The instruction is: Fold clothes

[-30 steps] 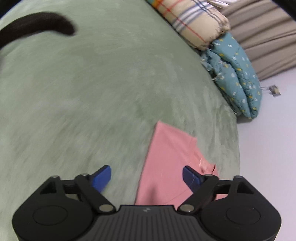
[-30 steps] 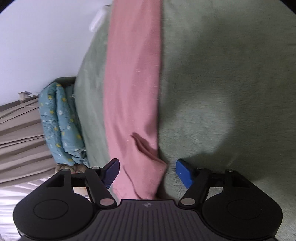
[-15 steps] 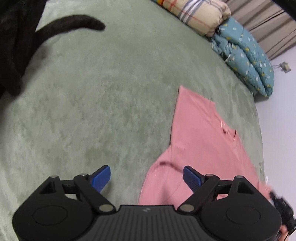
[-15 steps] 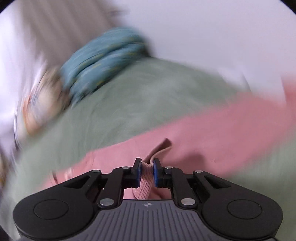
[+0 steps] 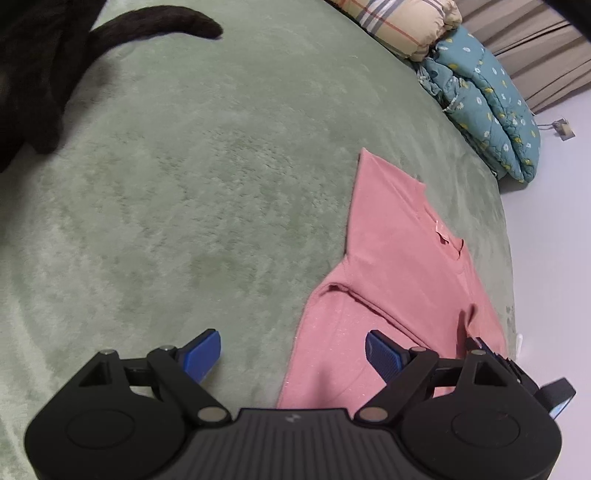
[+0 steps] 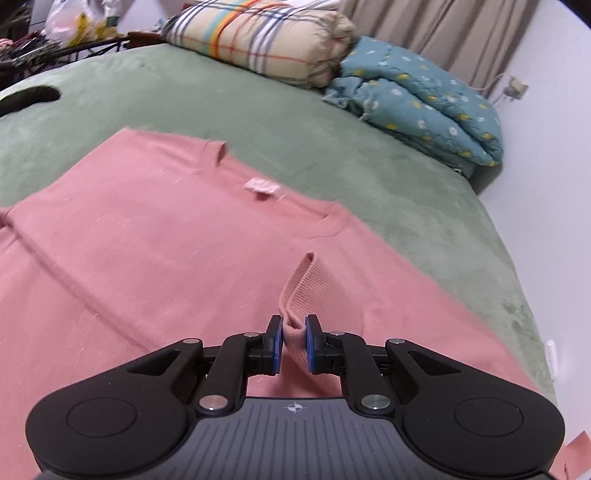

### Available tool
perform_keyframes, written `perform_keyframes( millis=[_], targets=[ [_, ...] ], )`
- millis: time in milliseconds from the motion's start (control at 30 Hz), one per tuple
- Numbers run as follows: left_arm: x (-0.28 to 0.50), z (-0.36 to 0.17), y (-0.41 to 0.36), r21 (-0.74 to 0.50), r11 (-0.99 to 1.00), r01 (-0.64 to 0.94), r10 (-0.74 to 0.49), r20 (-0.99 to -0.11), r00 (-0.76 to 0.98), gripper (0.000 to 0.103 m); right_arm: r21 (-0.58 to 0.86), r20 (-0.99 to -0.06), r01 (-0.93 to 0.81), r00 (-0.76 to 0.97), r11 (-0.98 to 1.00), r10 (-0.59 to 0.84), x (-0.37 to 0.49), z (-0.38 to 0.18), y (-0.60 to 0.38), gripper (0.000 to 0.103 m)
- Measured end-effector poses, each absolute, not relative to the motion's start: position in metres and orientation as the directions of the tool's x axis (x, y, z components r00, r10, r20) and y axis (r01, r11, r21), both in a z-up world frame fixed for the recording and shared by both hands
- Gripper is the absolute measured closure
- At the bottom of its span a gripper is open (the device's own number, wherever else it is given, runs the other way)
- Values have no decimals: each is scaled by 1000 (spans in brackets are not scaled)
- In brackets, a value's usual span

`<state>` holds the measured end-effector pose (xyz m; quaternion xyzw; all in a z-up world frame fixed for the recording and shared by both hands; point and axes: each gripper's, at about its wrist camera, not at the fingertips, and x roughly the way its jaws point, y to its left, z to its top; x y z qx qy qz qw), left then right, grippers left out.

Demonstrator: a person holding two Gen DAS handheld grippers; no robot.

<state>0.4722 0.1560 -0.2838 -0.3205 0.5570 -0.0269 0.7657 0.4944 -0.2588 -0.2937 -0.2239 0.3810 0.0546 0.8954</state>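
A pink sweater (image 6: 147, 251) lies flat on the green blanket (image 6: 258, 110), collar and label toward the far side; it also shows in the left wrist view (image 5: 399, 266). My right gripper (image 6: 293, 345) is shut on the ribbed cuff (image 6: 304, 284) of a sleeve, held above the sweater's body. My left gripper (image 5: 293, 350) is open and empty, hovering over the sweater's left edge and the blanket (image 5: 203, 184). The right gripper (image 5: 495, 362) shows at the lower right of the left wrist view.
A black cat (image 5: 33, 74) with its tail (image 5: 159, 26) sits at the blanket's far left. A plaid quilt (image 6: 258, 37) and a teal flowered quilt (image 6: 424, 107) lie at the back. A white wall (image 5: 554, 221) borders the bed's right edge.
My right gripper has shut on the sleeve cuff and swung round over the sweater's body. My left gripper has pulled back, so more of the sweater and the cat show.
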Motion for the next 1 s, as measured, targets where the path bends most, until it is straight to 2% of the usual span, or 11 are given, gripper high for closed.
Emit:
perform_keyframes(
  millis=[100, 133, 233, 333, 400, 533, 633, 767, 833, 967, 1000],
  targets=[
    [473, -287, 153, -527, 788, -319, -410, -835, 365, 18, -392, -705, -317, 707, 863, -60, 488, -299, -252, 91],
    [473, -289, 151, -528, 787, -318, -415, -835, 361, 18, -380, -714, -328, 698, 865, -49, 490, -299, -250, 85],
    [474, -292, 143, -533, 787, -309, -431, -835, 343, 18, -249, -726, -330, 686, 911, 50, 490, -285, -256, 78],
    [474, -295, 141, -544, 778, -315, -443, -830, 340, 18, -6, -647, -221, 744, 975, 165, 490, -253, -294, 76],
    [474, -296, 141, -553, 768, -324, -449, -825, 344, 18, 200, -658, -15, 739, 980, 146, 511, -245, -362, 78],
    [472, -299, 140, -562, 752, -345, -453, -820, 350, 18, 469, -741, 260, 636, 844, 216, 559, -288, -469, 81],
    [469, -301, 139, -554, 759, -343, -445, -825, 348, 18, 649, -694, 304, 612, 697, 379, 578, -317, -509, 80],
    [465, -307, 143, -537, 753, -380, -431, -839, 333, 18, 732, -653, 287, 555, 618, 516, 591, -334, -510, 76],
    [464, -310, 145, -537, 745, -396, -431, -840, 329, 18, 722, -661, 233, 513, 652, 548, 598, -334, -500, 98],
    [466, -311, 145, -534, 753, -386, -433, -842, 321, 18, 513, -705, -17, 561, 858, 433, 599, -299, -471, 96],
    [467, -311, 145, -533, 756, -381, -433, -843, 319, 17, 450, -701, -76, 587, 890, 405, 599, -294, -465, 88]
  ],
)
